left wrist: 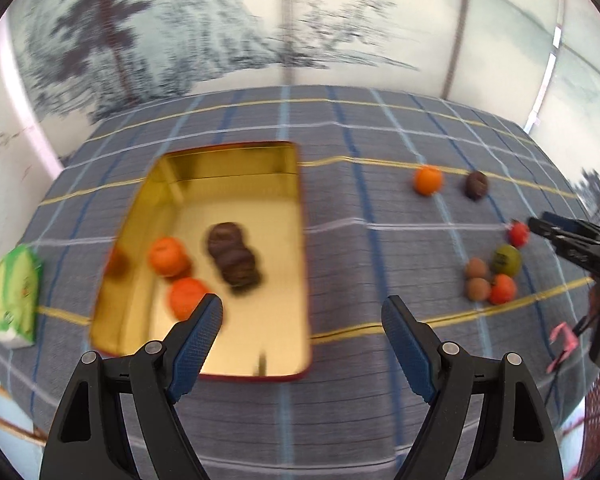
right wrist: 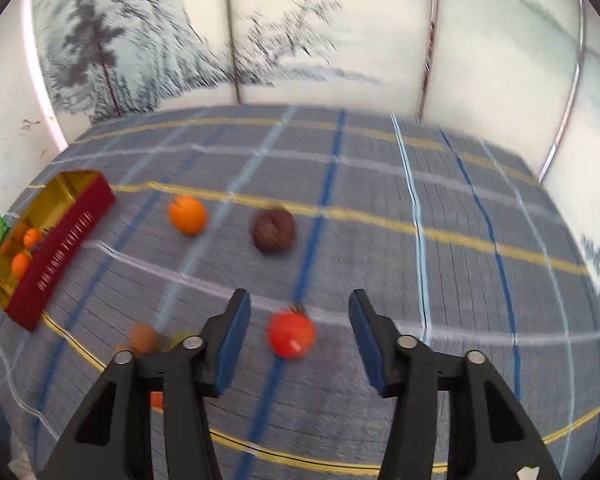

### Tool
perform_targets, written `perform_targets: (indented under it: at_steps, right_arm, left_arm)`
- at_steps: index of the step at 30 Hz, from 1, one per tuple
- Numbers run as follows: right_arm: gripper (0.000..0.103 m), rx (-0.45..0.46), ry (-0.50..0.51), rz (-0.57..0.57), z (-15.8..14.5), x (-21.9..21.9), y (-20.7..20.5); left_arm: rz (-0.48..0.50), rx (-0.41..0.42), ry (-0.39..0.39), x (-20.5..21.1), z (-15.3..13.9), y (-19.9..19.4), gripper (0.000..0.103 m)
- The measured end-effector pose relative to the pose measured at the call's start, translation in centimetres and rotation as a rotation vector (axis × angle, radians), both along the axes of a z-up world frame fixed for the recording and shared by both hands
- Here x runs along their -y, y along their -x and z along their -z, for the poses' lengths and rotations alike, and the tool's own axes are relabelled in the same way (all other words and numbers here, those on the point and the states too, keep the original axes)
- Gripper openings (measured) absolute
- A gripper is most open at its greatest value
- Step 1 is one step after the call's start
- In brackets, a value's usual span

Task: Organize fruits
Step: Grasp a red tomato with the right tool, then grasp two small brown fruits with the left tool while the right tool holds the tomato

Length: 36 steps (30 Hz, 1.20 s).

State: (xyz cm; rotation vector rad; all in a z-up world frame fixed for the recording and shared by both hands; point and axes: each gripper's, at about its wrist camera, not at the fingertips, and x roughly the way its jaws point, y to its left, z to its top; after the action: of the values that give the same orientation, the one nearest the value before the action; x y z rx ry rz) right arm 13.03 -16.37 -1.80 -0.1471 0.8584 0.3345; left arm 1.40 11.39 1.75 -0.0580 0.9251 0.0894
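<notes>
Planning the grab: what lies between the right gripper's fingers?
The red fruit lies on the checked cloth between the open fingers of the right gripper, untouched, per the right wrist view.

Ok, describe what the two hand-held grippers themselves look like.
Left hand-held gripper: black plastic angular arms with triangular cut-outs, silver round pivot pins, textured blue finger pads. Right hand-held gripper looks identical; from the left wrist view, its body shows a green light.

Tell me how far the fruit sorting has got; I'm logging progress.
Partly done: two oranges and dark fruits lie in the tin. The open right gripper brackets a red fruit; the left gripper is open. Seven fruits remain on the cloth.
</notes>
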Motion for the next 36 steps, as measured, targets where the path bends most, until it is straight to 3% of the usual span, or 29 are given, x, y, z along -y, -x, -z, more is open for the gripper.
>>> perform_targets:
  at_steps: [5,11,16,23,31,36]
  right_arm:
    - [0.041,-0.031,-0.011,-0.021,2.2,-0.2,-0.3]
    - [0.029,-0.024,0.004,-0.037,3.3,-0.9,-0.4]
    - [0.029,0.0,0.031,-0.025,3.5,-0.9,-0.6]
    - [0.029,0.015,0.045,0.058,3.6,3.0,-1.1]
    - [0.029,-0.003,-0.001,0.098,3.7,5.3,-1.5]
    - [0.029,-0.013,-0.008,0.093,3.7,5.3,-1.6]
  left_arm:
    - [0.076,-0.036,-0.006,3.6,1.1,-1.2,0.082]
    - [0.155,-0.062,-0.008,6.9,2.4,-2.0,0.082]
    - [0.211,-0.08,0.011,8.9,3.3,-2.0,0.082]
    - [0.267,-0.099,0.054,10.9,3.9,-2.6,0.082]
    - [0.322,-0.123,0.053,12.6,5.1,-5.0,0.071]
    - [0.337,-0.144,0.018,13.5,6.2,-6.5,0.054]
